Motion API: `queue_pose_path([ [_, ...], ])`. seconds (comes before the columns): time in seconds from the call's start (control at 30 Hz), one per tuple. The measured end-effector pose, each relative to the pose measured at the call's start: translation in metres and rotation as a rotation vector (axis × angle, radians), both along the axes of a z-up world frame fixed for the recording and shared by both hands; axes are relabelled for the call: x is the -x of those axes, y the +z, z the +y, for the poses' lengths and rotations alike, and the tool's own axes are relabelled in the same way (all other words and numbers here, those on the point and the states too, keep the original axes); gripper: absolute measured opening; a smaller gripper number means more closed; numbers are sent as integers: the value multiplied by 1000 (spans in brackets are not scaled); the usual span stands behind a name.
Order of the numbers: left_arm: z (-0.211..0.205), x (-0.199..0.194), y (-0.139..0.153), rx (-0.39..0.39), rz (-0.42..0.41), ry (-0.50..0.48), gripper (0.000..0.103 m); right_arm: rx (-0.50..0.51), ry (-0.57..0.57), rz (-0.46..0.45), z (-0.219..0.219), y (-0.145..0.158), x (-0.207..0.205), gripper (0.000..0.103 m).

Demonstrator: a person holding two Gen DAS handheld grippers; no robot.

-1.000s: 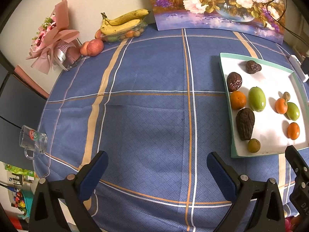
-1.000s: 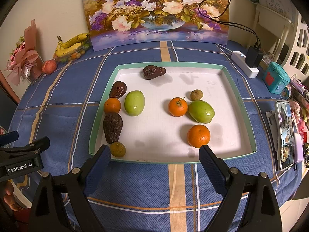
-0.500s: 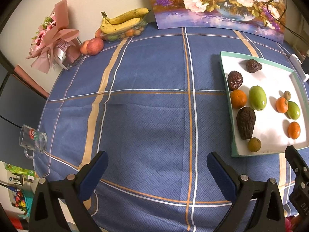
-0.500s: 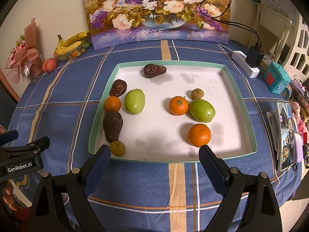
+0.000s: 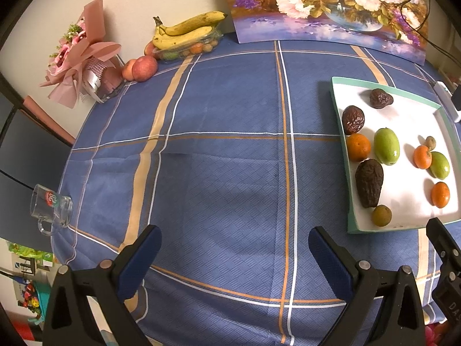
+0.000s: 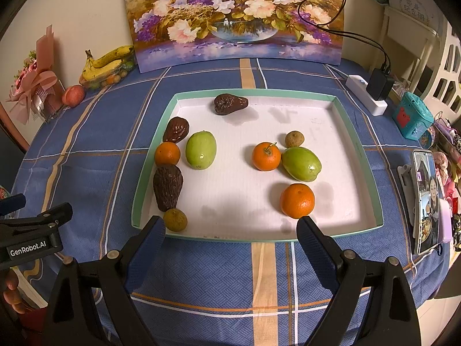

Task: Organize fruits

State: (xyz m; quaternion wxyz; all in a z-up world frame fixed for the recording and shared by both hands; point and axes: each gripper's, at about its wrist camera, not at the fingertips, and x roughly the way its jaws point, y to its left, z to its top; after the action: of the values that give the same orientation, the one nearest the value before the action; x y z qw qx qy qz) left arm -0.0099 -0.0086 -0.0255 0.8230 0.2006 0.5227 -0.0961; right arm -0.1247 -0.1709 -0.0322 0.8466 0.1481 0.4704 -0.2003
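White-floored and green-rimmed, the tray [image 6: 357, 150] holds all the loose fruit we count: three wrinkled dark fruits [image 6: 168, 186], three oranges [image 6: 297, 200], two green fruits [image 6: 200, 149] and two small brown ones [image 6: 175, 219], mixed rather than grouped by kind. Over the last second the right gripper [image 6: 230, 238] has crept slightly toward the tray's near edge; no fruit has shifted. We judge this an approach, sorting unresolved. Its jaws stand wide apart, holding nothing. The left gripper [image 5: 234, 243] hangs over bare blue tablecloth [image 5: 219, 173], likewise spread and empty. A clear dish [image 5: 187, 50] by the wall carries bananas [image 5: 184, 30] over small fruit; two apples [image 5: 144, 67] lie beside it.
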Motion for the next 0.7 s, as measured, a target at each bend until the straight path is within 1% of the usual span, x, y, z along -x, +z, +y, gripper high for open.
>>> queue_pose_path([
  [0.7,2,1,5,3,-15,5,103,0,0,2,1,0,-1,93],
])
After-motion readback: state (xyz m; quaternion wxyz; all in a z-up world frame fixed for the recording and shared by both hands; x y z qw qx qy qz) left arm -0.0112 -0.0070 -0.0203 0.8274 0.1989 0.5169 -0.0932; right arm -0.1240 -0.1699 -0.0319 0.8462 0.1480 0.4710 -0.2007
